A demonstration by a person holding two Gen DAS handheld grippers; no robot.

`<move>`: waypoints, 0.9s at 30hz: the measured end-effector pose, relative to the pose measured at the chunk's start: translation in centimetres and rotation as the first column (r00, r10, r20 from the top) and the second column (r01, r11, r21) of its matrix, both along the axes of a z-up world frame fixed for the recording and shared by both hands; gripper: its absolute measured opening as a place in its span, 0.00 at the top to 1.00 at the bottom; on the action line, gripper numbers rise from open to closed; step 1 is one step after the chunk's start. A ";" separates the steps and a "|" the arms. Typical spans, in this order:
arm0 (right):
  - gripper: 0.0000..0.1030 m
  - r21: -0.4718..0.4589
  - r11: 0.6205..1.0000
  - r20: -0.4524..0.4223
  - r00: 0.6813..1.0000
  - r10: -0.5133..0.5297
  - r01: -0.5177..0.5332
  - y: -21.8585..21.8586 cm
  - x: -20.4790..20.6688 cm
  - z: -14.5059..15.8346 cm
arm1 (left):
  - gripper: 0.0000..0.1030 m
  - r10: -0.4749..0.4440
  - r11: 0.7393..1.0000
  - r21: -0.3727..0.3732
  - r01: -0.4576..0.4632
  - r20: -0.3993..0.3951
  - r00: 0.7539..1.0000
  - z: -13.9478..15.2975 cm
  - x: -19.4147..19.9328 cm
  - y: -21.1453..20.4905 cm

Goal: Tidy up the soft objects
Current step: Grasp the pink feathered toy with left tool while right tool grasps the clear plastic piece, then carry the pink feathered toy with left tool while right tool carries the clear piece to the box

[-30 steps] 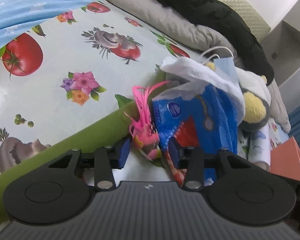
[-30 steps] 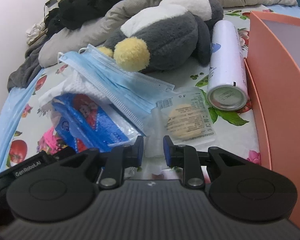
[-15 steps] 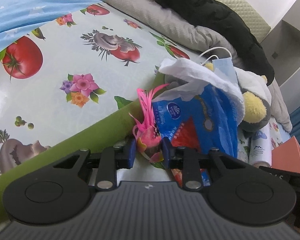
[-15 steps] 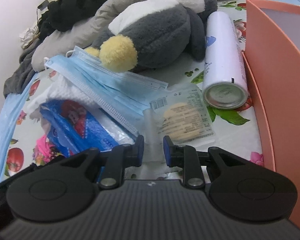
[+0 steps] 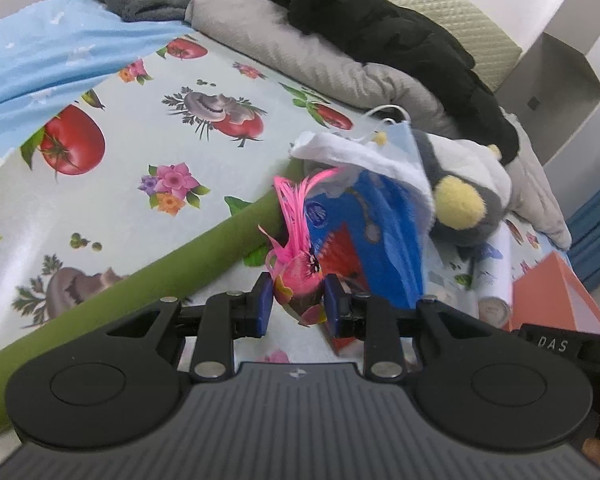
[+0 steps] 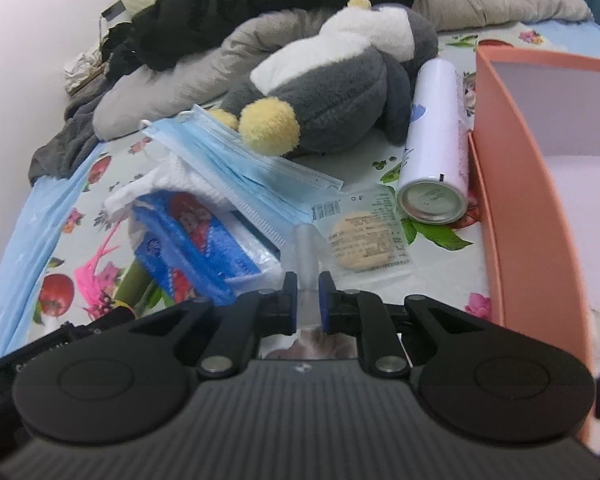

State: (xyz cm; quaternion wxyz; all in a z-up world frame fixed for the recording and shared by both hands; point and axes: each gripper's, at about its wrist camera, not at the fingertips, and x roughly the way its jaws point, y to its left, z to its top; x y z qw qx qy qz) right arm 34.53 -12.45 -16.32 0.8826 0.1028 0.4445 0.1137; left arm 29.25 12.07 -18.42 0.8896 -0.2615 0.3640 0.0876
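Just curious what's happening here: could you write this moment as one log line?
left tool: shut on pink feathered toy | right tool: closing on clear packet | orange box: nothing seen inside

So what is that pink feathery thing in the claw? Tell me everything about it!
The pink feathery toy looks like a little bird: a round, bright pink body with a dark patch, and long thin pink strands fanning upward like a tail. It looks soft and light. The left claw has closed on its body, blue pads pressing both sides. It sits between the green tube and the blue packet.
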 end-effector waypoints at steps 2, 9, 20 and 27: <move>0.86 -0.003 1.000 0.012 1.000 0.008 -0.007 -0.3 -1.1 0.7 | 0.70 -0.014 1.000 0.011 0.014 0.003 1.000 0.8 -1.1 -0.5; 0.86 -0.014 1.000 0.040 0.999 0.028 -0.027 -1.3 -4.9 2.5 | 0.69 -0.044 0.999 0.029 0.043 0.013 0.999 3.0 -5.1 -1.7; 0.86 -0.017 0.996 0.060 0.995 0.084 -0.083 -2.3 -11.9 4.1 | 0.69 -0.137 0.989 0.053 0.136 0.019 0.990 5.4 -11.1 -5.3; 0.86 -0.017 0.995 0.056 0.994 0.094 -0.093 -3.3 -15.7 4.1 | 0.69 -0.190 0.980 0.053 0.191 -0.010 0.982 5.3 -14.4 -7.0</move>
